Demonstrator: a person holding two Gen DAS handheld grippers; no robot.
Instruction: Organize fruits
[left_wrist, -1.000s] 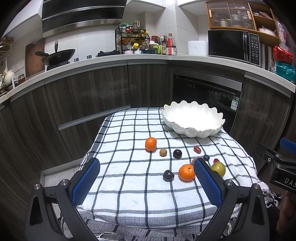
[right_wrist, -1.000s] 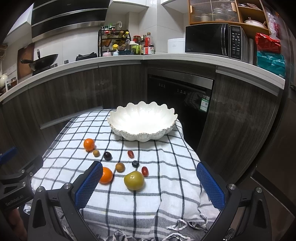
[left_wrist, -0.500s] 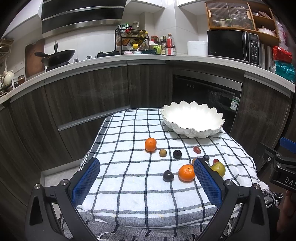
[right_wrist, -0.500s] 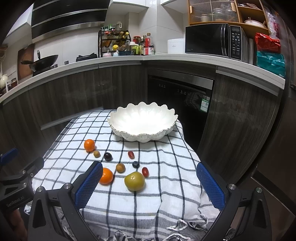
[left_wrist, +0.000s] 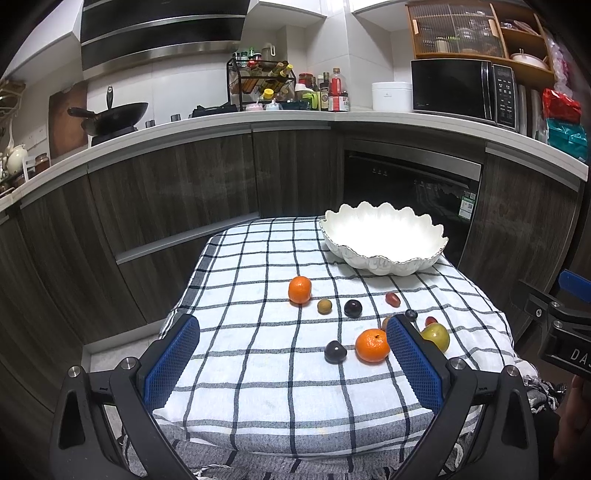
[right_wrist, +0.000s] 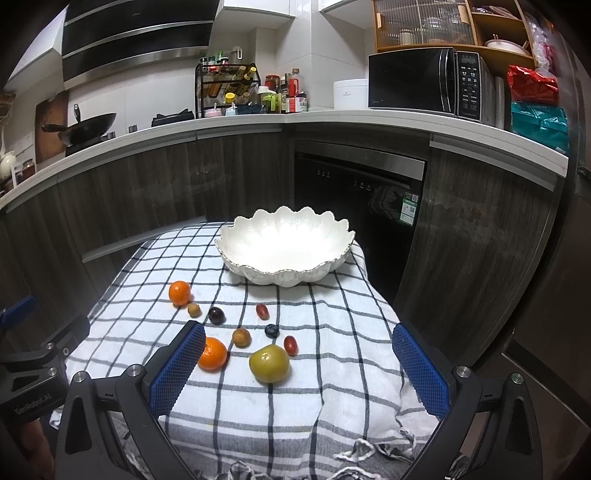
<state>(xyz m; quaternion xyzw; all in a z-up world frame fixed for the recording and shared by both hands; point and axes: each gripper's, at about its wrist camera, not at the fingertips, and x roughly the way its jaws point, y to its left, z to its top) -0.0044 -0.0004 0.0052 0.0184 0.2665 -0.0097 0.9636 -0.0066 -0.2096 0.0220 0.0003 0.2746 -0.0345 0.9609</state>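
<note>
A white scalloped bowl (left_wrist: 384, 236) (right_wrist: 284, 245) stands empty at the far side of a checked cloth (left_wrist: 266, 369) (right_wrist: 332, 369). Several fruits lie loose in front of it: two oranges (left_wrist: 299, 289) (left_wrist: 372, 345) (right_wrist: 179, 292) (right_wrist: 211, 353), a yellow-green apple (right_wrist: 269, 363) (left_wrist: 436, 335), dark plums (left_wrist: 335, 351) (right_wrist: 216, 315), red grape tomatoes (right_wrist: 262, 310), a blueberry (right_wrist: 272, 330). My left gripper (left_wrist: 291, 360) is open over the cloth's near edge, holding nothing. My right gripper (right_wrist: 299, 363) is open too, with the apple between its fingers' lines but farther off.
Dark wood cabinets and a built-in oven (right_wrist: 362, 206) stand close behind the small table. A counter (left_wrist: 221, 122) above carries a wok, bottles and a microwave (right_wrist: 428, 83). Each gripper shows at the edge of the other's view.
Both grippers have crept slightly forward toward the fruits; the bowl and fruits sit a little larger in the right wrist view. Nothing was grasped.
</note>
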